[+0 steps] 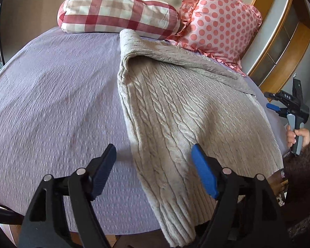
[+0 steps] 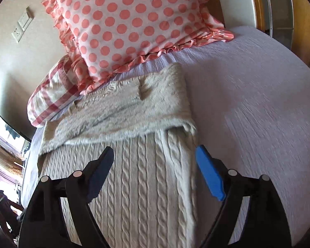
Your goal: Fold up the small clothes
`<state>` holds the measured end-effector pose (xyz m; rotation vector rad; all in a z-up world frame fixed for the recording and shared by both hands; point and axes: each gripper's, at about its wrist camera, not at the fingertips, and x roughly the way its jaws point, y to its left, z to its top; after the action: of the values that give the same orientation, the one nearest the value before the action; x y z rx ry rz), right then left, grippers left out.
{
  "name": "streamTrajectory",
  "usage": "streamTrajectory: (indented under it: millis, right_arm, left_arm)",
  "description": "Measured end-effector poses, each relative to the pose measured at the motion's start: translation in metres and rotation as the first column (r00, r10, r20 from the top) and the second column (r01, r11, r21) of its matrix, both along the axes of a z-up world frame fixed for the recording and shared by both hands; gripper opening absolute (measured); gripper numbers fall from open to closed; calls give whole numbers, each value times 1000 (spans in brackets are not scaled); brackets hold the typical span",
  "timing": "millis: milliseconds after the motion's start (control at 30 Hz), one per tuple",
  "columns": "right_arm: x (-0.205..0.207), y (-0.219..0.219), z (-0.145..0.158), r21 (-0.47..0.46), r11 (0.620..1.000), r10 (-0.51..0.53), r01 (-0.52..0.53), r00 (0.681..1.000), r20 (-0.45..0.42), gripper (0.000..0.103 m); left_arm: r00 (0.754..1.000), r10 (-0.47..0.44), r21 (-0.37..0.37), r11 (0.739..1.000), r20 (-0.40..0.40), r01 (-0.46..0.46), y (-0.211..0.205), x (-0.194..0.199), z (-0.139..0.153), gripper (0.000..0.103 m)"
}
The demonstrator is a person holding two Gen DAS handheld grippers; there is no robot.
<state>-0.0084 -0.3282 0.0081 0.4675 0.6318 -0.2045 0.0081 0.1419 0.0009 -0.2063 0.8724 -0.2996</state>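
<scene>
A beige cable-knit sweater (image 1: 181, 119) lies on the lilac bedspread (image 1: 51, 95), its top part folded back so the fuzzy inside shows. My left gripper (image 1: 153, 153) is open and empty, hovering above the sweater's near left edge. The right gripper (image 1: 279, 105) appears at the right edge of the left wrist view, held in a hand beside the sweater. In the right wrist view the sweater (image 2: 146, 186) runs under my open, empty right gripper (image 2: 155, 155), with the folded-back band (image 2: 124, 113) just ahead.
A red-checked pillow (image 1: 117, 14) and a pink polka-dot pillow (image 1: 219, 18) lie at the head of the bed, touching the sweater's far end. A wooden cabinet (image 1: 279, 41) stands at right. The bedspread (image 2: 258, 103) stretches right of the sweater.
</scene>
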Motion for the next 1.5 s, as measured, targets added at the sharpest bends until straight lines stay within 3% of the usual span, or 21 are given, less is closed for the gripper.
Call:
streamTrajectory:
  millis: [133, 233, 333, 367, 433, 467, 533, 633, 767, 867, 1033, 1100, 1200, 1300, 1367, 1400, 1433, 1467, 1500]
  right_arm:
    - [-52, 11, -36, 70, 997, 34, -31, 999, -38, 57]
    - [-80, 30, -49, 60, 995, 74, -74, 997, 1, 48]
    - [-100, 50, -60, 69, 988, 137, -140, 990, 39, 34]
    - [-105, 56, -63, 71, 985, 154, -158, 987, 49, 30]
    - [-108, 62, -69, 95, 975, 194, -199, 979, 57, 9]
    - [-110, 63, -68, 97, 973, 201, -208, 976, 80, 9]
    - [-109, 57, -56, 127, 965, 208, -228, 966, 154, 8]
    - [-100, 37, -12, 153, 958, 182, -242, 928, 326, 8]
    - [-49, 7, 50, 157, 960, 133, -230, 875, 466, 8]
    - [26, -22, 72, 201, 961, 74, -190, 876, 476, 8]
    - [156, -67, 47, 285, 958, -86, -3, 951, 297, 8]
    - [189, -78, 30, 282, 956, -139, 76, 968, 208, 8]
    - [213, -89, 18, 291, 946, -191, 146, 973, 132, 8]
    - [229, -110, 10, 446, 880, -214, 162, 974, 70, 14]
    - [236, -125, 4, 582, 803, -204, 127, 977, 69, 30]
    - [237, -131, 2, 643, 759, -201, 98, 976, 89, 50]
    - [234, -137, 2, 683, 727, -218, 74, 968, 126, 65]
    - [228, -141, 7, 683, 726, -256, 79, 953, 162, 71]
    - [219, -144, 15, 665, 742, -292, 86, 934, 206, 84]
  left_arm:
    - [1000, -15, -17, 1000, 8, 15, -7, -17, 0, 77]
    - [999, -25, -30, 999, 20, 26, -16, -33, -2, 76]
    - [999, -5, -16, 1000, 32, 6, -23, -48, -3, 63]
    - [999, 10, -16, 1000, 32, -10, -24, -52, -3, 55]
    - [1000, 28, -52, 998, 8, -28, -22, -55, -5, 28]
    - [1000, 24, -85, 996, -17, -26, -20, -52, -8, 12]
    - [1000, 14, -118, 993, -17, -16, -17, -45, -8, 11]
    - [999, -33, -146, 989, 22, 36, -17, -24, 9, 10]
    - [995, -17, -232, 972, 98, 39, 0, 45, 50, 10]
    - [991, 46, -191, 981, 129, -20, 5, 131, 71, 10]
    - [992, 126, -119, 985, 0, -125, 1, 273, 49, 10]
    - [987, 146, -103, 983, -66, -152, 1, 307, 30, 10]
    - [985, 146, -128, 979, -95, -158, 6, 327, 19, 10]
    - [986, 130, -191, 970, -105, -148, 16, 333, 25, 15]
    - [985, 149, -220, 962, -81, -164, 29, 326, 33, 23]
    - [982, 184, -198, 962, -54, -191, 35, 320, 38, 36]
    - [977, 211, -176, 961, -24, -212, 41, 313, 43, 42]
    - [975, 221, -174, 960, -9, -220, 49, 306, 46, 49]
    - [975, 221, -192, 957, -11, -219, 57, 300, 45, 51]
